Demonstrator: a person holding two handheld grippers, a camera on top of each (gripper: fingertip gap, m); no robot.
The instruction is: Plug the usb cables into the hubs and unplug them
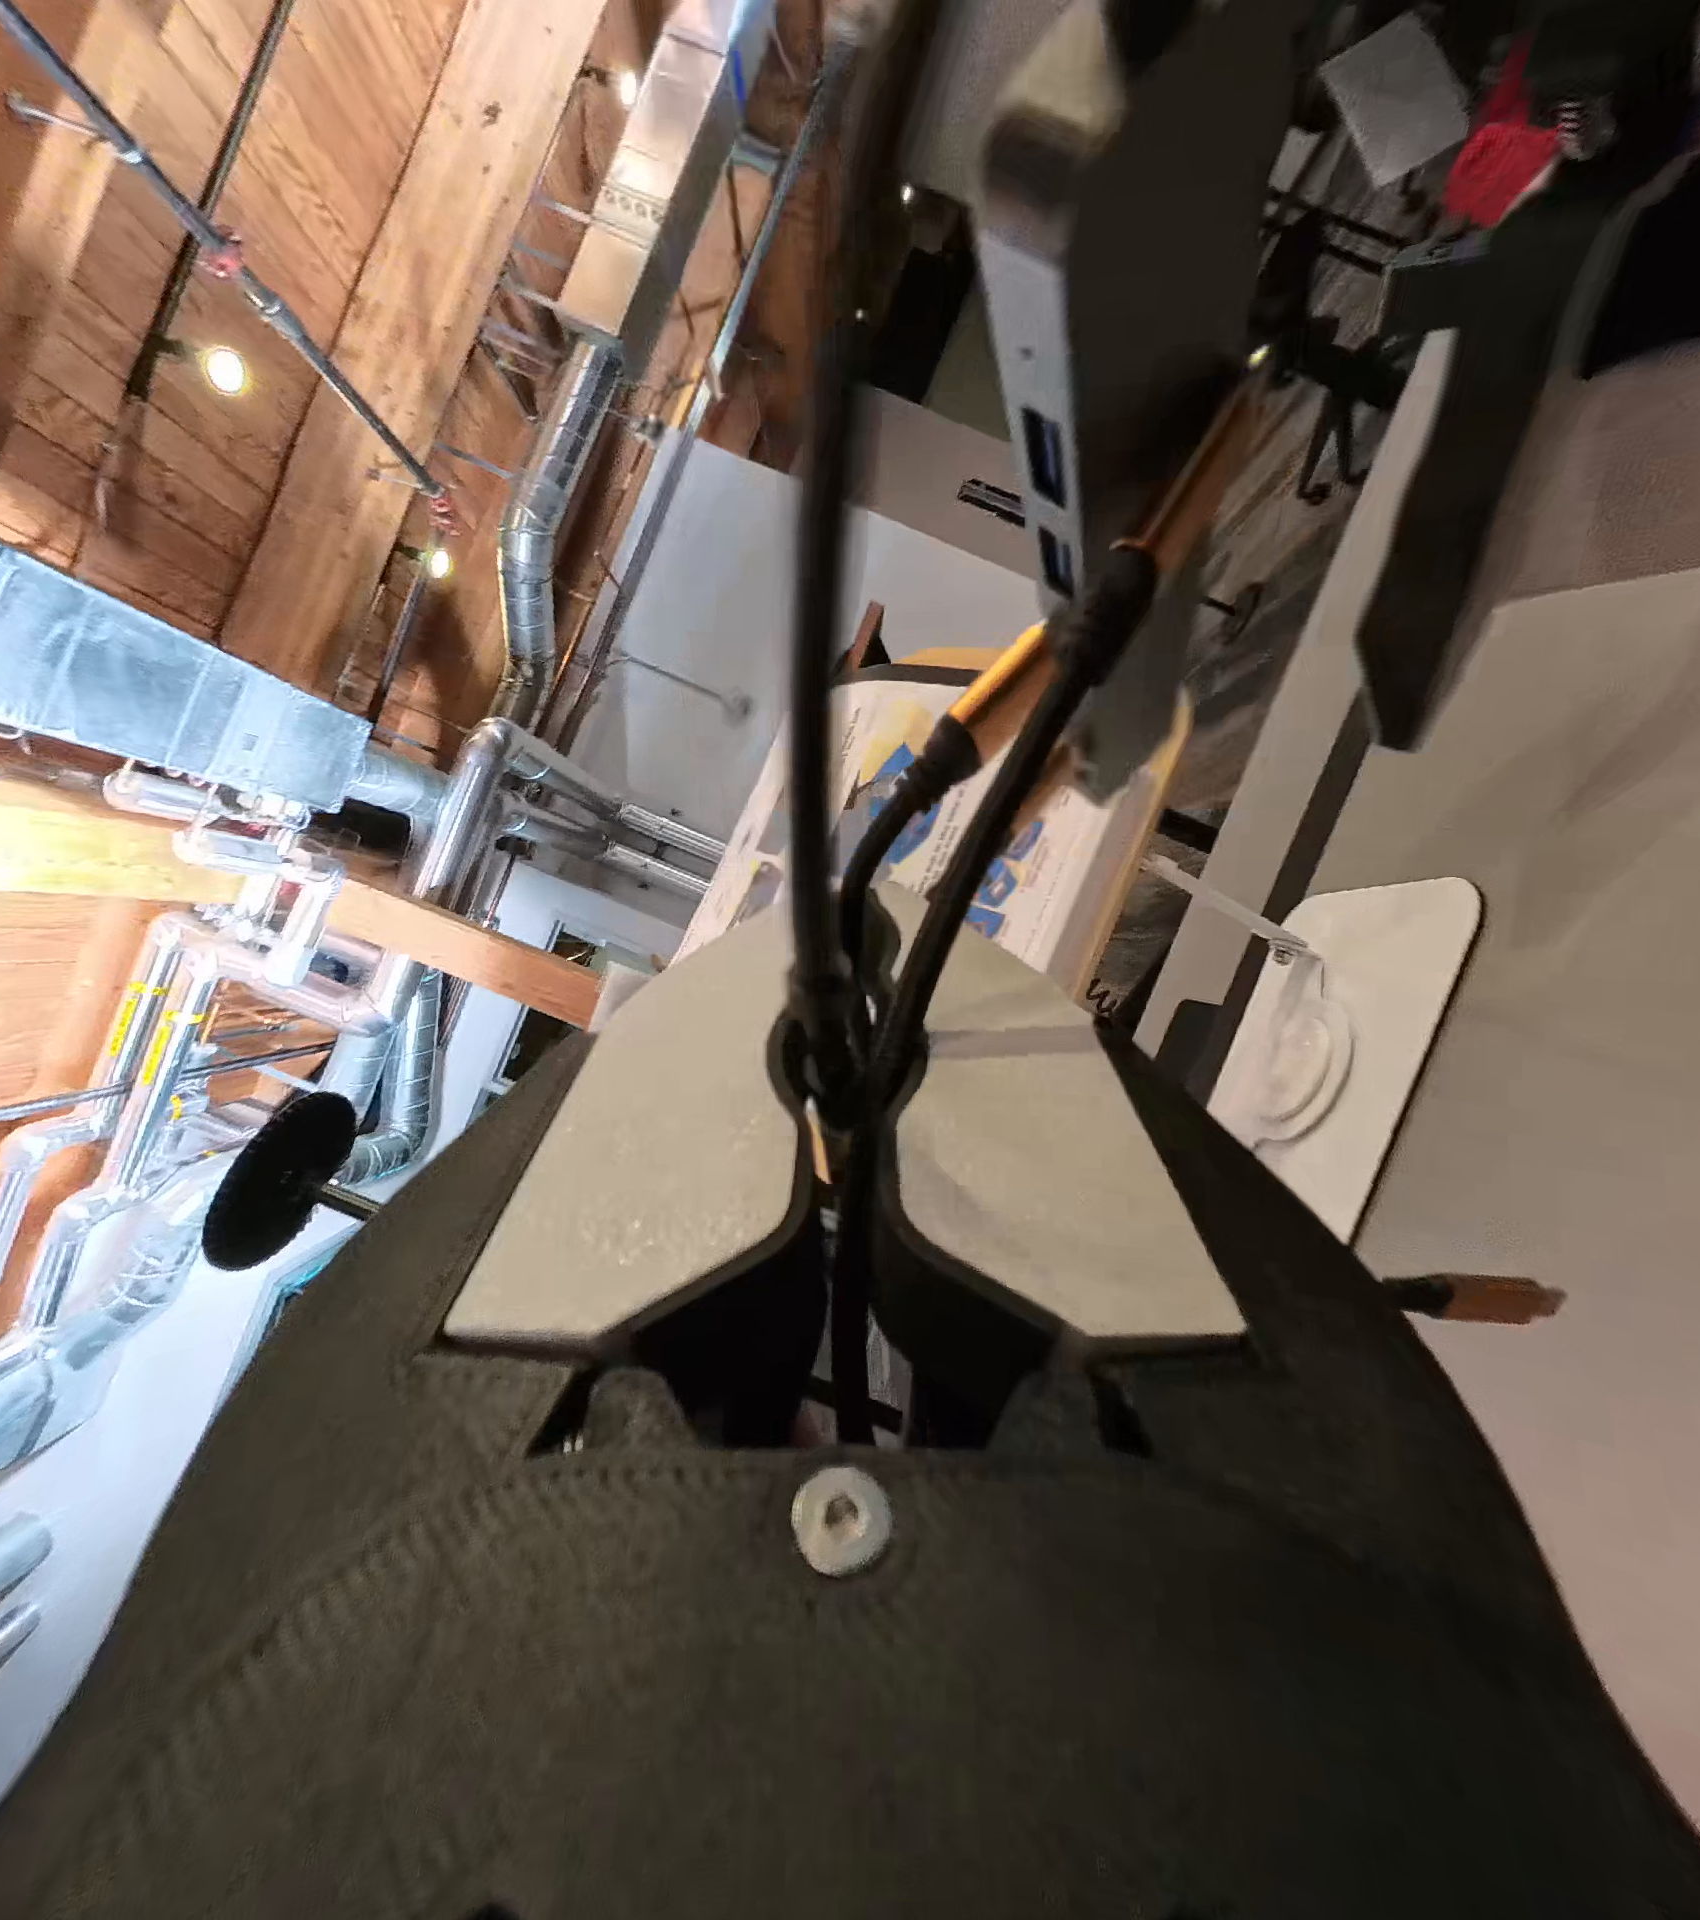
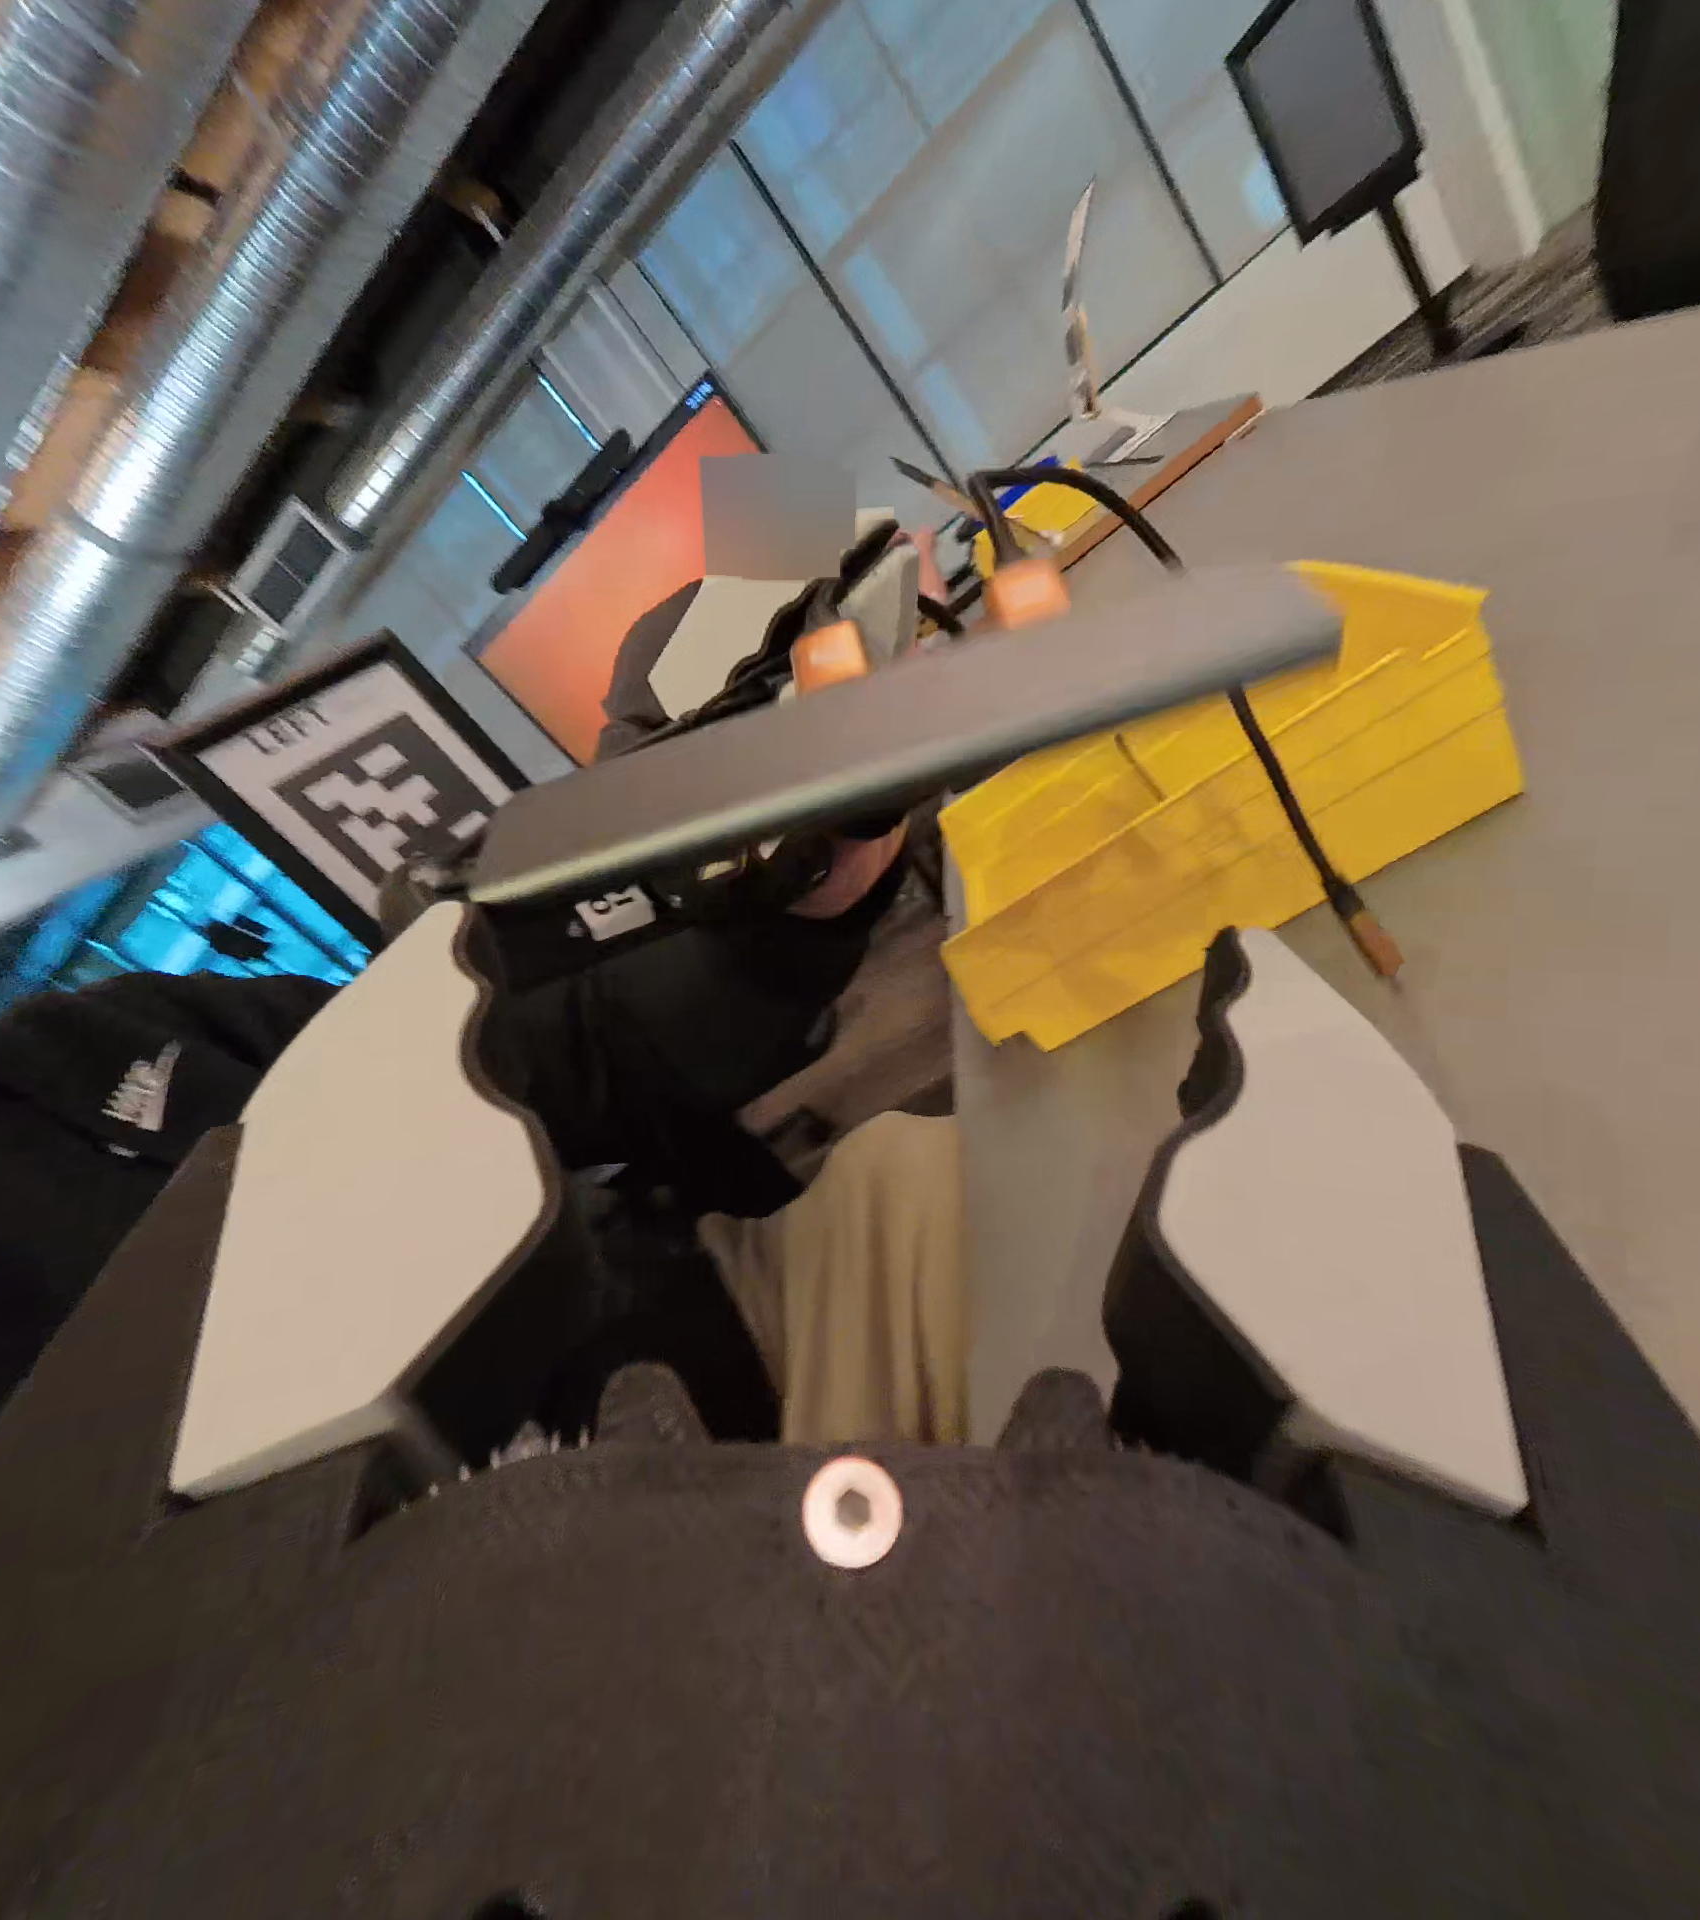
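In the left wrist view my left gripper [image 1: 846, 1060] is shut on a bundle of black USB cables [image 1: 825, 727]. They run up to a grey hub [image 1: 1043, 343] with blue ports. One orange plug [image 1: 1194, 488] sits in the hub and another orange plug [image 1: 997, 686] hangs beside it. In the right wrist view my right gripper [image 2: 851, 935] is open, jaws wide apart and empty. The hub [image 2: 877, 727] hovers tilted just past its fingertips, with its left end near the left finger. Two orange plugs [image 2: 1028, 597] stand in its far edge.
A yellow bin [image 2: 1241, 831] sits on the grey table [image 2: 1604, 727]. A loose cable with an orange plug [image 2: 1371, 945] lies beside the bin and also shows in the left wrist view [image 1: 1490, 1299]. A white pad [image 1: 1345, 1039] lies on the table. A person sits opposite. Tip to tip, the grippers are about 9 cm apart.
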